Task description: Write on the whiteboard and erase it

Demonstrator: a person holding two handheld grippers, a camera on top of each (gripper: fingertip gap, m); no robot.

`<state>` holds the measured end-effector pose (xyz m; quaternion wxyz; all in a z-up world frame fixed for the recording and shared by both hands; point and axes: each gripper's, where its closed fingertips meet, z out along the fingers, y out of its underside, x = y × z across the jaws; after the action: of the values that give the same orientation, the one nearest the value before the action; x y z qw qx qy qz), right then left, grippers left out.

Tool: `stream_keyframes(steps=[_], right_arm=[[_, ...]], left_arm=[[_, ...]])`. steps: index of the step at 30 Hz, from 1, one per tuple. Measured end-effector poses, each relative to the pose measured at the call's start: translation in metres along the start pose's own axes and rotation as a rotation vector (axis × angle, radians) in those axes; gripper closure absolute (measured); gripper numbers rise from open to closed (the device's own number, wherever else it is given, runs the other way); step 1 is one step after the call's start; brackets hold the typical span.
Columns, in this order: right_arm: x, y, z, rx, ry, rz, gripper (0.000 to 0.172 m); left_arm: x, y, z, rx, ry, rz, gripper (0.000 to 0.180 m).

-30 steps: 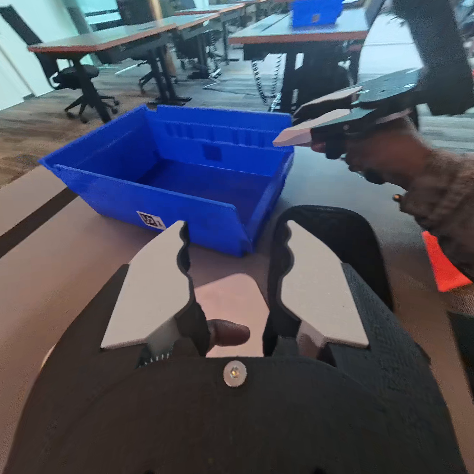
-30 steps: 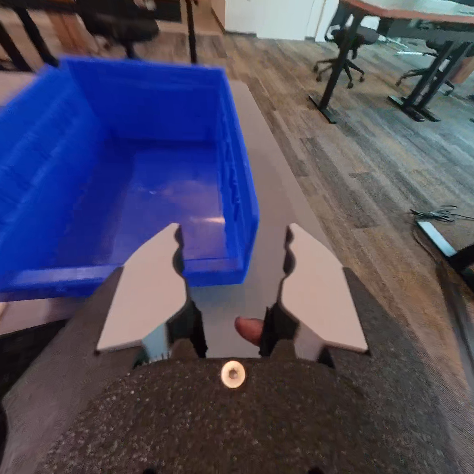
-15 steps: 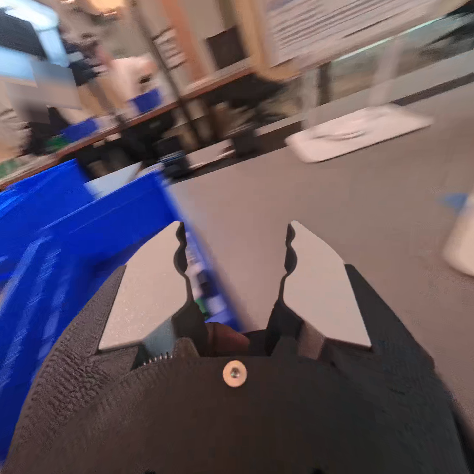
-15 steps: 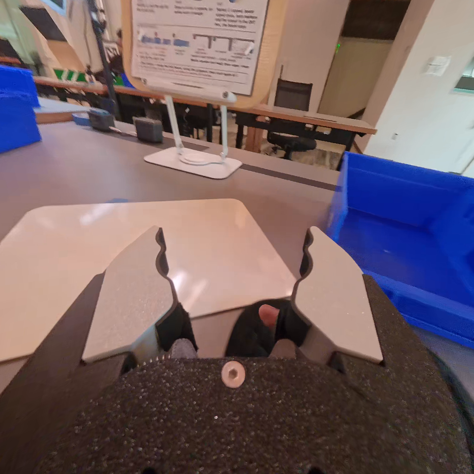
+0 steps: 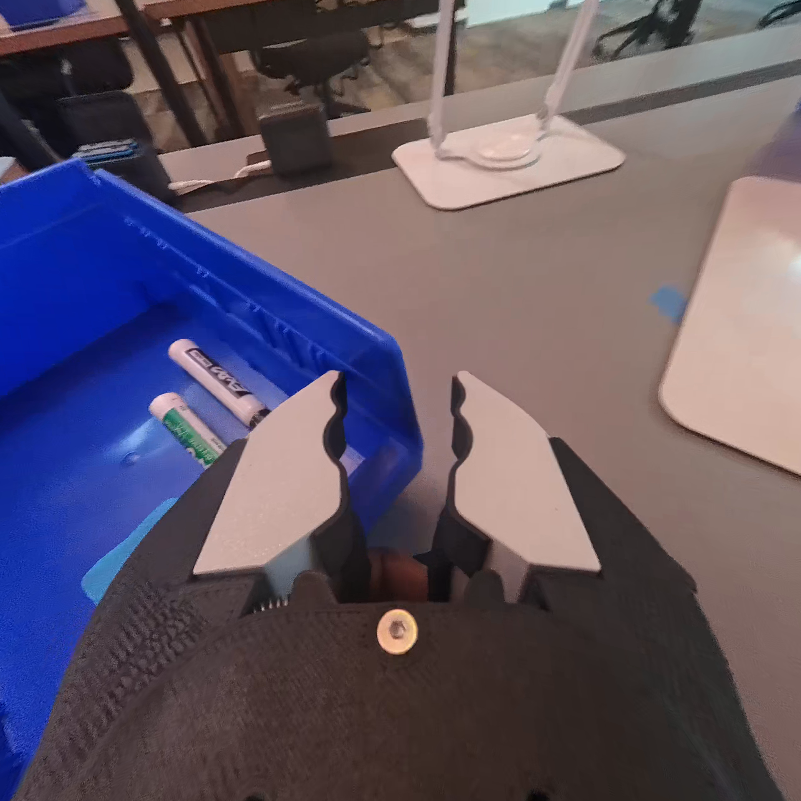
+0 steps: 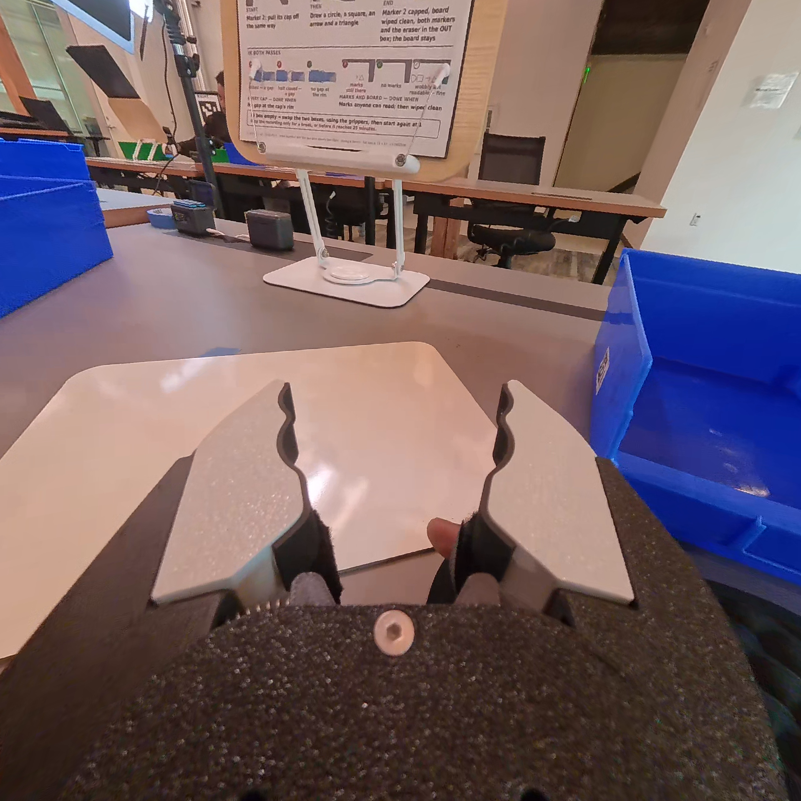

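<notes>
Lying flat on the table [image 6: 498, 329], whiteboard [image 6: 368, 433], blank and glossy, directly beneath and ahead of the right gripper [image 6: 394, 390]; jaws spread wide over it, gripping nothing. In the left view, showing only as a pale edge [image 5: 737, 346] well off to the right of the left gripper [image 5: 396, 381].

Hovering at the near corner of the blue bin [image 5: 260, 303], left jaws partly open, nothing between them, the bin wall passing just under the left finger [image 5: 286, 455]. Lying inside, left of those jaws, black-labelled marker [image 5: 212, 377] and green-labelled marker [image 5: 186, 429], side by side and almost touching.

Probably fetching a marker first. Doing it well: swinging left over the wall, dropping in with the jaws straddling a single barrel crosswise, avoiding pinching both pens at once, closing mid-barrel so the cap end stays free.

Further out: second blue bin [image 6: 715, 411] right of the right jaws, white stand base [image 6: 346, 286] beyond the board, blue tape scrap [image 5: 667, 301] beside its edge.
</notes>
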<state>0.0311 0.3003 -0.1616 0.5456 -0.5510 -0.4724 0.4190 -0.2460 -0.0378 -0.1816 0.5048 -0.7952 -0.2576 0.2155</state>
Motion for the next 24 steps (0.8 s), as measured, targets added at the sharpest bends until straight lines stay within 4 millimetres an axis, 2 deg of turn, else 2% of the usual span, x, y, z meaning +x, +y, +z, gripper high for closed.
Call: stream_keyframes(steps=[2, 6, 9, 11, 15, 18, 24], right_arm=[[0.001, -0.001, -0.001, 0.011, -0.002, 0.011, 0.081], [0.004, -0.005, -0.004, 0.049, -0.007, 0.054, 0.084], [0.006, -0.010, -0.007, 0.091, -0.010, 0.082, 0.087], [0.008, -0.013, -0.011, 0.125, -0.005, 0.099, 0.090], [0.011, -0.018, -0.016, 0.180, 0.004, 0.124, 0.095], [0.011, -0.020, -0.017, 0.194, 0.006, 0.120, 0.097], [0.011, -0.019, -0.017, 0.188, 0.007, 0.118, 0.098]], left_arm=[[-0.001, -0.013, -0.009, 0.057, 0.033, -0.057, 0.131], [-0.047, -0.032, -0.026, 0.095, -0.088, -0.089, 0.131], [-0.076, -0.035, -0.027, 0.036, -0.123, -0.096, 0.129], [-0.083, -0.038, -0.017, 0.008, -0.083, -0.106, 0.135], [-0.081, -0.024, 0.015, -0.171, 0.049, -0.121, 0.141], [-0.085, -0.002, 0.040, -0.310, 0.076, -0.124, 0.148], [-0.092, 0.039, 0.060, -0.496, 0.014, -0.027, 0.148]])
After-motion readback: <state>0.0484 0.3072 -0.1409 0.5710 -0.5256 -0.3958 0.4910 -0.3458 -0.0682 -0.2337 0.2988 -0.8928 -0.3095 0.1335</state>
